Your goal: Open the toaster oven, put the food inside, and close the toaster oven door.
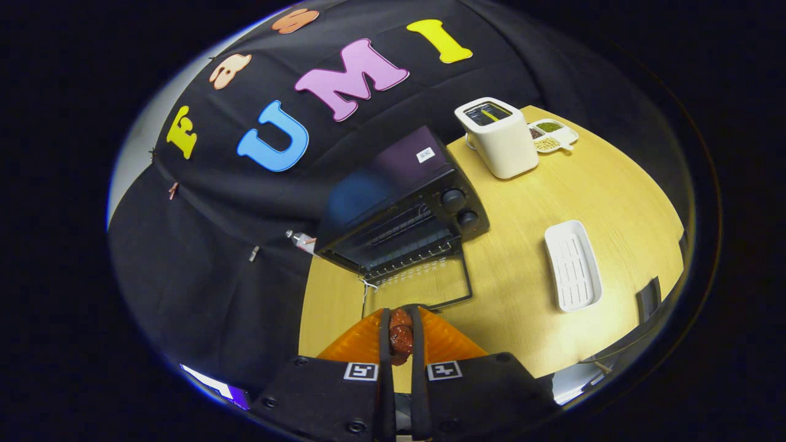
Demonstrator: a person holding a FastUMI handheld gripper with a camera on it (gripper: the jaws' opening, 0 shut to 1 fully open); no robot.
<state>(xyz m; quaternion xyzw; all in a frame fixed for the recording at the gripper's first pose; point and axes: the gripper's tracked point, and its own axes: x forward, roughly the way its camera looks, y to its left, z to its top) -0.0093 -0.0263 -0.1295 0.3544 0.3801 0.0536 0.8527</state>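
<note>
Reddish-brown, glazed food sits clenched between the tongs, carried above the wooden desk. Just ahead, the toaster oven stands with its glass door folded down flat, rack exposed, likely ready to receive it.

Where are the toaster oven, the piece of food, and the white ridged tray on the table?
toaster oven [399, 202]: gripper view, on its dark top front edge, above the open door.
food [401, 336]: gripper view, on the reddish-brown piece clamped between the fingers.
white ridged tray [573, 265]: gripper view, on its grooved middle.
</note>
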